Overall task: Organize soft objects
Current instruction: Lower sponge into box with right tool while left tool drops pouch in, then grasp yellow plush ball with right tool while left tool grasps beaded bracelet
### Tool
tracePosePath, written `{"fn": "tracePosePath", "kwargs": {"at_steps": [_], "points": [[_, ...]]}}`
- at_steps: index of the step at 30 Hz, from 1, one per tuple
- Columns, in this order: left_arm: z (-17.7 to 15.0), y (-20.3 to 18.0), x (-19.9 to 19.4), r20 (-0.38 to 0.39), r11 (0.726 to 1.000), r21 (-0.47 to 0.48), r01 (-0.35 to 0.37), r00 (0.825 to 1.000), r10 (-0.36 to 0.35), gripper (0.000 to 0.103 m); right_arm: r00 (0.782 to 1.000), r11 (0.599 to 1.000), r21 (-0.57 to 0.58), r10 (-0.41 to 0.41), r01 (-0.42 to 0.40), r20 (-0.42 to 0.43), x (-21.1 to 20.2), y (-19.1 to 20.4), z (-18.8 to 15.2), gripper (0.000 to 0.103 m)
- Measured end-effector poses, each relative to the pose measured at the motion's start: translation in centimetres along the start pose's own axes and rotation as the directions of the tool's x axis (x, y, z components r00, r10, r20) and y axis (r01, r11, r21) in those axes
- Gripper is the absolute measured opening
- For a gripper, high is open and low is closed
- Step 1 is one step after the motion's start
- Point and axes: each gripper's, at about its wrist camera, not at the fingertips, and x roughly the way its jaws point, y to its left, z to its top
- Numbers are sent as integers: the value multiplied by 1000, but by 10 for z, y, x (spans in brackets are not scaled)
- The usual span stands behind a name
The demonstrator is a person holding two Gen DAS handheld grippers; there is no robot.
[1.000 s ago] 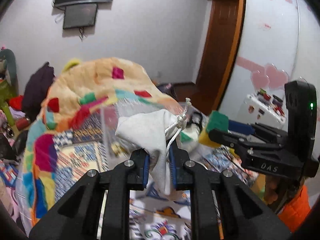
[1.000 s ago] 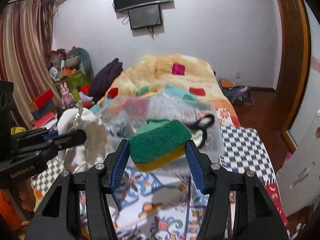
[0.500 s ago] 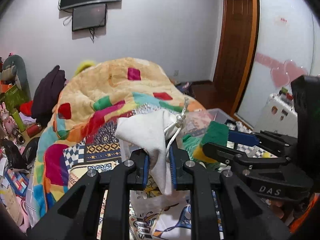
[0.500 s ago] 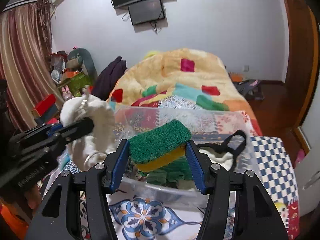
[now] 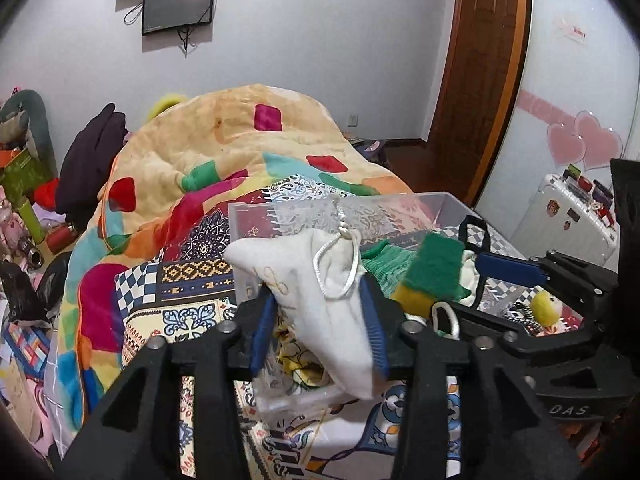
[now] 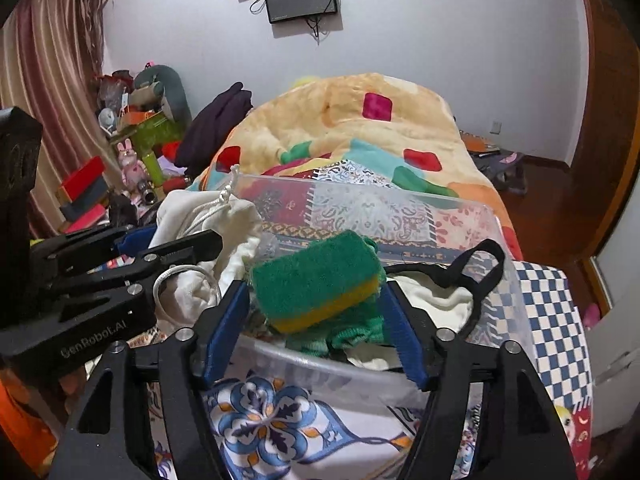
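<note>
My left gripper (image 5: 320,328) has its jaws spread apart, with a white drawstring pouch (image 5: 320,292) hanging loosely between them over the near left corner of a clear plastic bin (image 5: 360,208). My right gripper (image 6: 316,312) has also widened; a green and yellow sponge (image 6: 316,280) sits between its pads above the bin (image 6: 400,200). The sponge also shows in the left wrist view (image 5: 436,264), and the pouch in the right wrist view (image 6: 208,216). The bin holds green knit cloth (image 6: 352,332), white fabric and a black strap (image 6: 476,268).
The bin sits on a patterned bedspread (image 6: 552,320) beside a heaped orange blanket (image 5: 224,136). A white suitcase (image 5: 568,212) stands at the right by a wooden door. Toys and boxes (image 6: 132,128) crowd the left wall. A small yellow plush (image 5: 544,308) lies near the bin.
Both grippers moved forward and down over the bin. Both sets of jaws have opened wider, loosening their hold on the pouch and the sponge.
</note>
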Motion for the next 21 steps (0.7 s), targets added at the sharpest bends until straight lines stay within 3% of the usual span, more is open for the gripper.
{"fn": "tracePosePath", "kwargs": {"at_steps": [9,11,13,15,21], "points": [[4,-15,-48,79,999,19,31,996,-33,67,996,997,-68,-39,45,86,-44,2,2,69],[6,-22,-61,107,999,26,32,994,-34,76,992,996,-66,-52,60,119,-57,0,3,70],[8,-29,-73,135,1000,21,20,991,-23,95,987,996,-55,-64,72,146,-70,-5,2,76],[9,-35,-84,163,1000,5,25,986,-26,102,980,995,-34,-86,93,180,-84,-13,1,81],[11,-69,-94,148,996,29,89,985,-92,102,961,985,24,-170,169,216,-112,-41,-9,81]]}}
